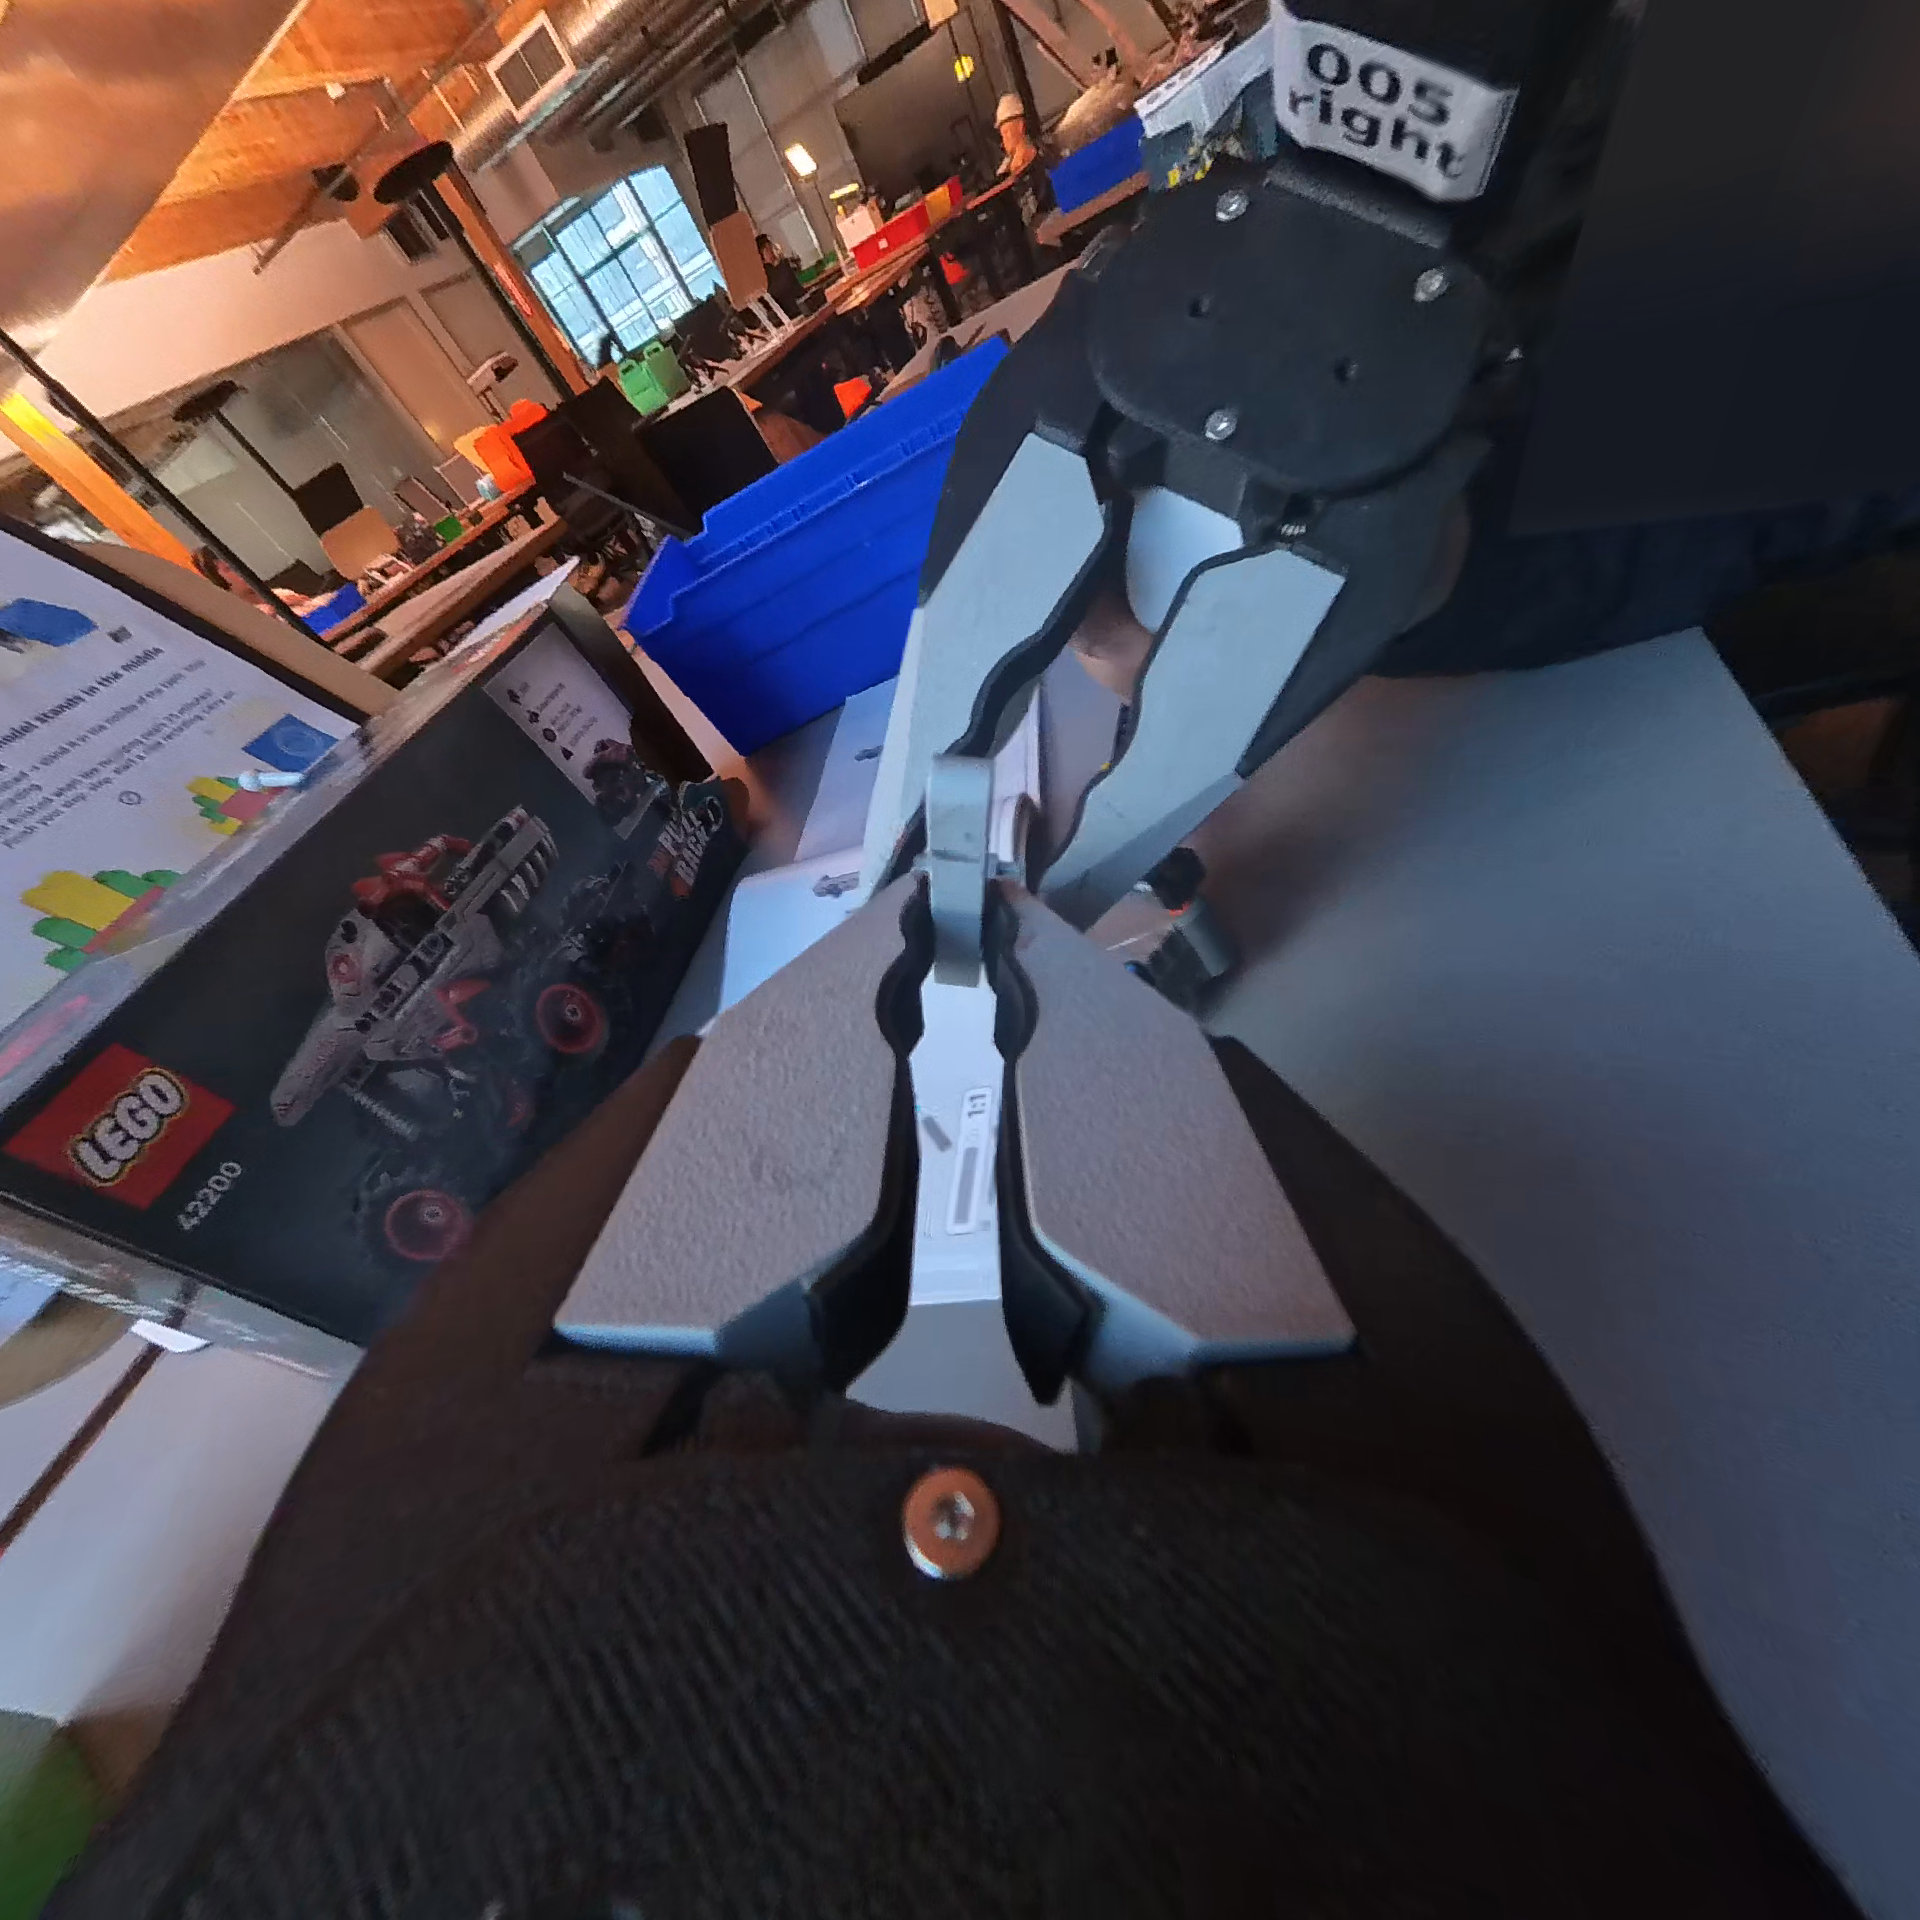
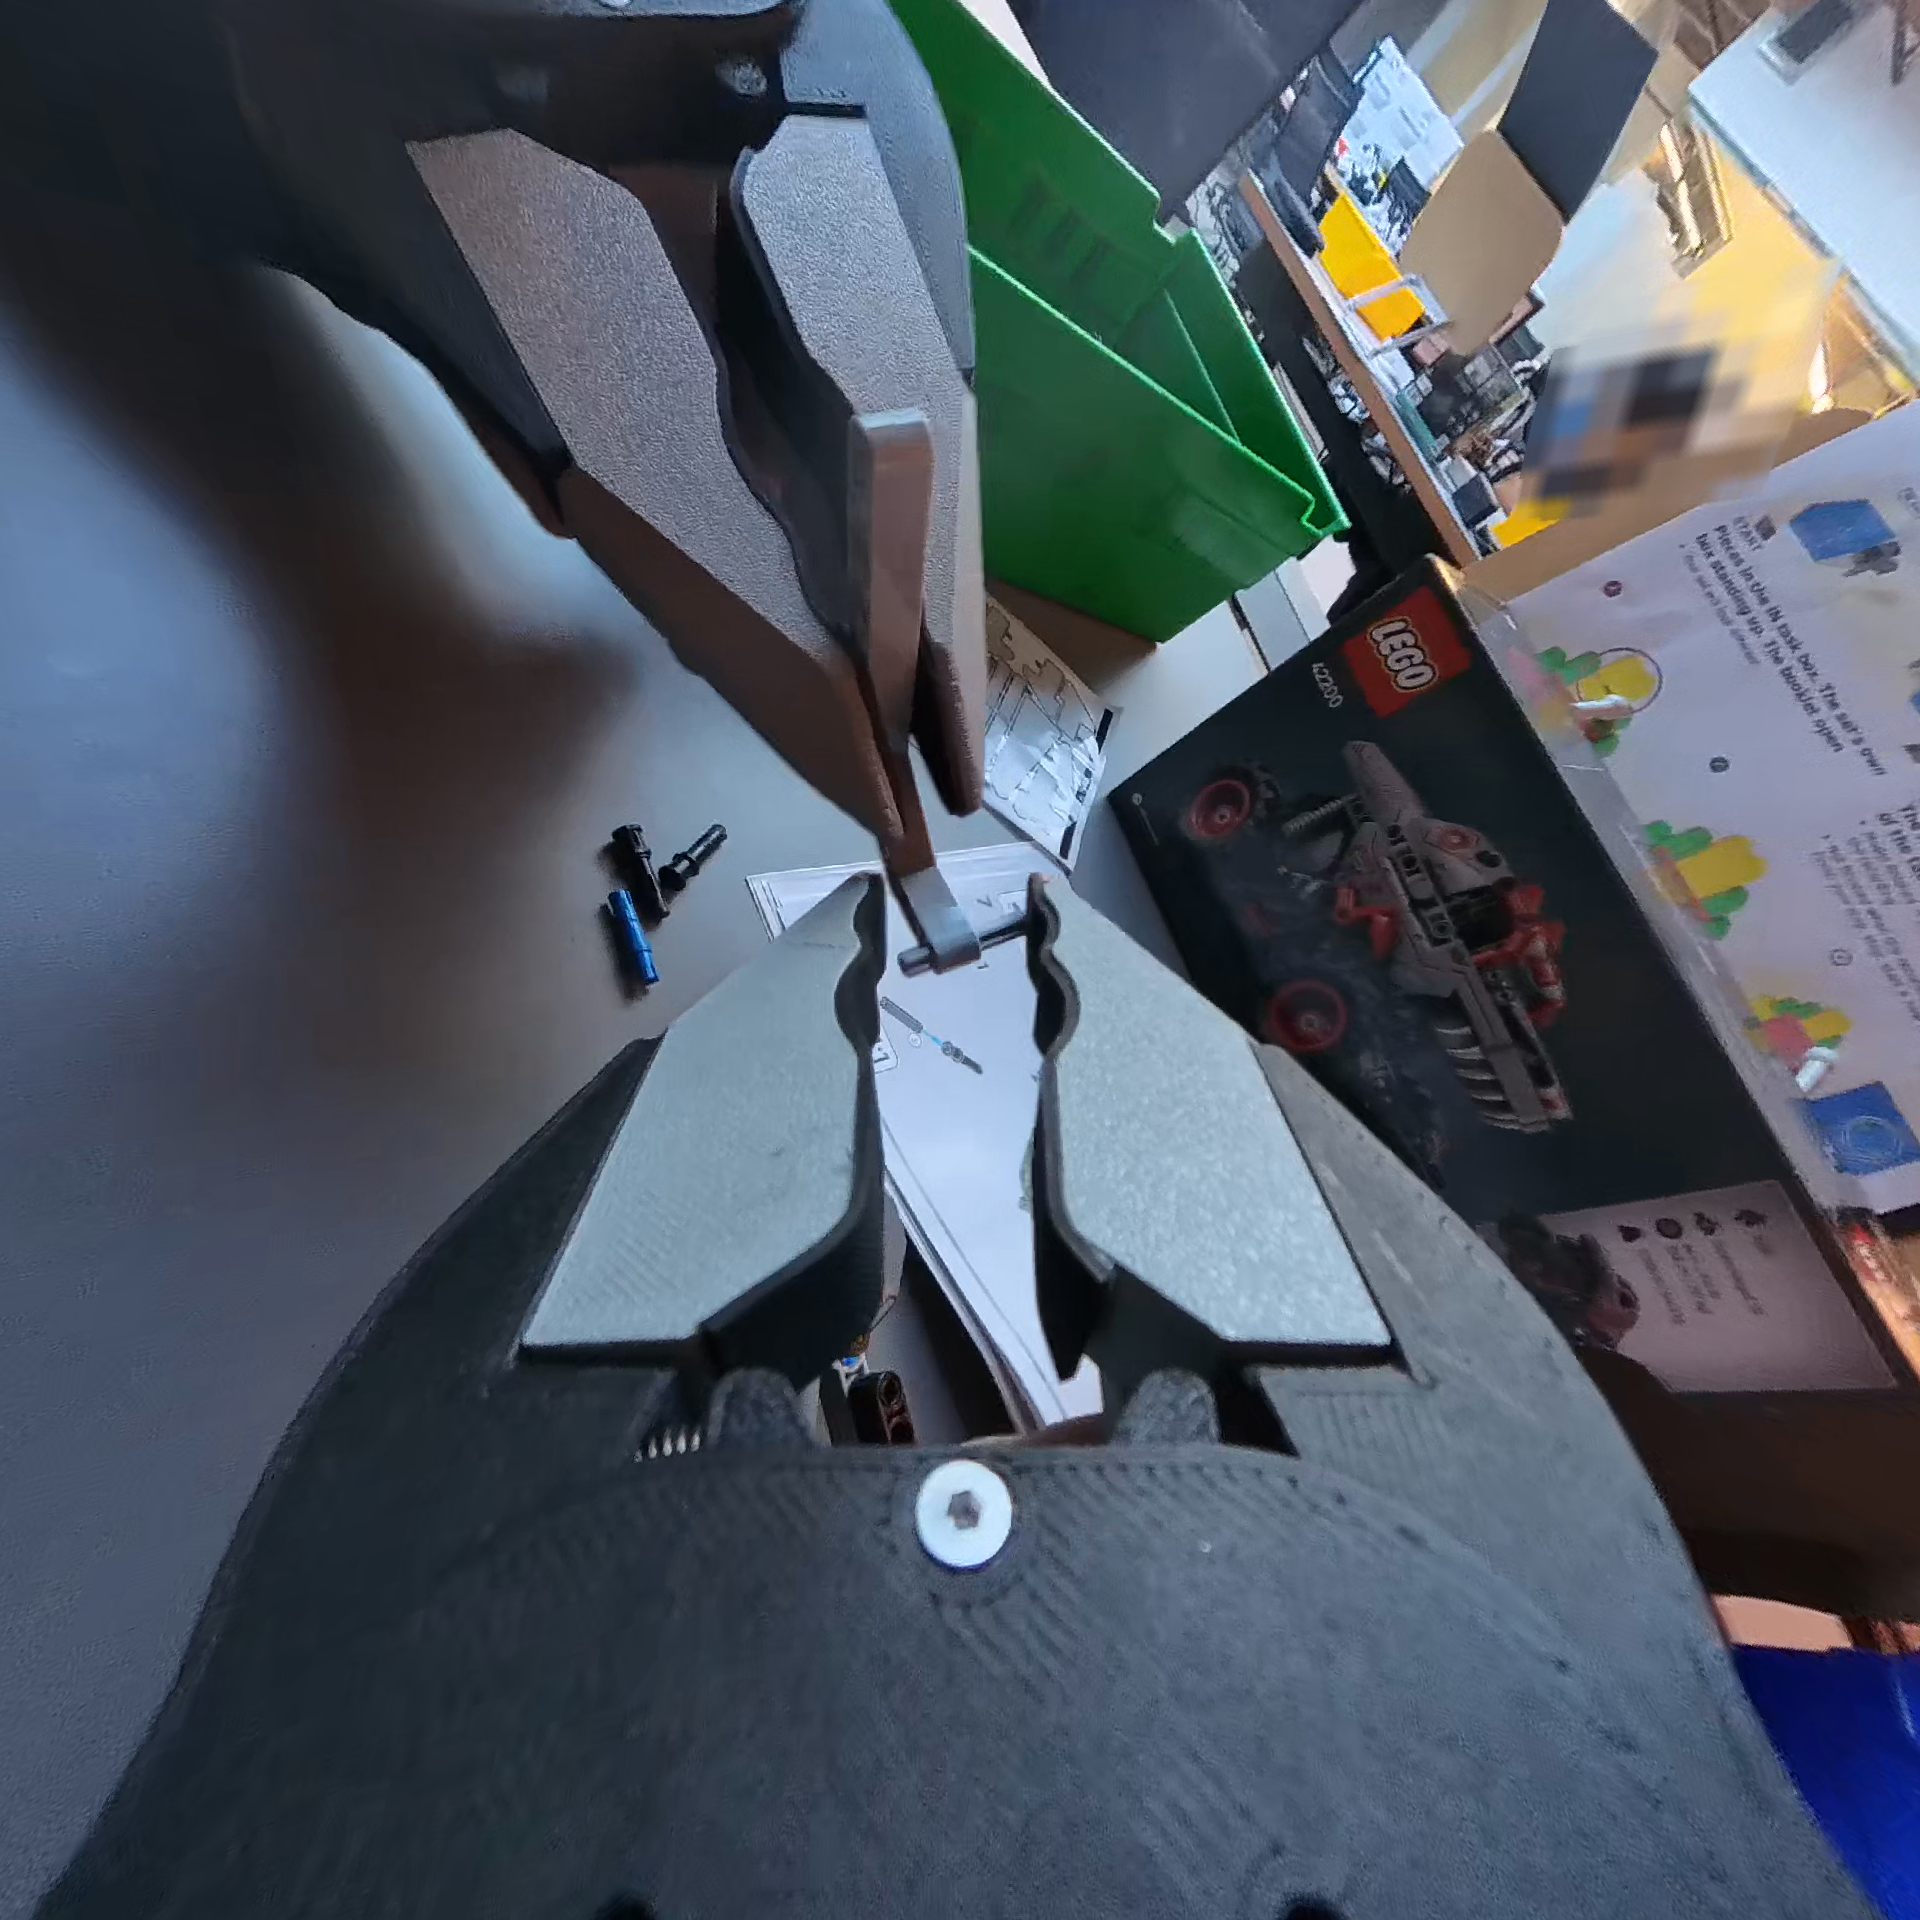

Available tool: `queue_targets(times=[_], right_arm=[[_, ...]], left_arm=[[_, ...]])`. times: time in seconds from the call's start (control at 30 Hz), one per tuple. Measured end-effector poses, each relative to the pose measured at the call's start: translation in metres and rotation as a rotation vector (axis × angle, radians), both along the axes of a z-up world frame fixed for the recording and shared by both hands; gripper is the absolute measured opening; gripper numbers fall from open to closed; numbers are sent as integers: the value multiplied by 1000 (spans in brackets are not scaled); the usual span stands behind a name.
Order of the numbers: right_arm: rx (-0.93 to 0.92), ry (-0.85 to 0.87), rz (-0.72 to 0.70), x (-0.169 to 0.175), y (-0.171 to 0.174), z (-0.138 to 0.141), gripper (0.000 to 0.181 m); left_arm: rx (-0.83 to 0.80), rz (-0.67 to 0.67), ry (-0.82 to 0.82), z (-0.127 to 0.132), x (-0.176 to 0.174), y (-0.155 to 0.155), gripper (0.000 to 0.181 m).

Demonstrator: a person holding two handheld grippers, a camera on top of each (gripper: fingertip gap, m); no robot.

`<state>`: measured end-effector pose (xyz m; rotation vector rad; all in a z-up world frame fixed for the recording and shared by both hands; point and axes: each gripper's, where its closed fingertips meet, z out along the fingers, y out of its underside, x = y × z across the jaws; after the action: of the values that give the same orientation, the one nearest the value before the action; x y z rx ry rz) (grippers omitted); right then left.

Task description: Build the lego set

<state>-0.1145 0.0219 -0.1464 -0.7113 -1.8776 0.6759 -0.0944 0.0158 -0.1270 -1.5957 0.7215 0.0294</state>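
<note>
My left gripper is shut on a flat grey Lego beam and holds it above the open instruction booklet. In the right wrist view the left gripper comes down from the top with the beam sticking out below its fingers. A short grey pin runs through the beam's lower end. My right gripper is open, with its fingertips on either side of that end and pin. It also shows in the left wrist view, reaching down from the upper right.
The dark Lego box stands on the right, also in the left wrist view. Two black pins and a blue pin lie on the grey table. Green bins and a blue bin stand behind. Left and right tips are no more than a few centimetres apart.
</note>
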Motion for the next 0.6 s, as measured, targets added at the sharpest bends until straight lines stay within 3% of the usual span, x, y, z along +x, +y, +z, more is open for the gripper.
queue_targets(times=[0.07, 0.13, 0.3, 0.6], right_arm=[[68, 18, -18, 1, 5, 1, 34], [118, 36, -64, 2, 16, 4, 27], [-10, 48, -62, 4, 23, 15, 30], [-98, 39, -33, 4, 19, 18, 45]], left_arm=[[42, 25, 22, 6, -6, 1, 7], [58, 49, -9, 12, -14, 2, 6], [78, 68, -102, 22, -24, 3, 6], [112, 25, -77, 26, -15, -2, 7]])
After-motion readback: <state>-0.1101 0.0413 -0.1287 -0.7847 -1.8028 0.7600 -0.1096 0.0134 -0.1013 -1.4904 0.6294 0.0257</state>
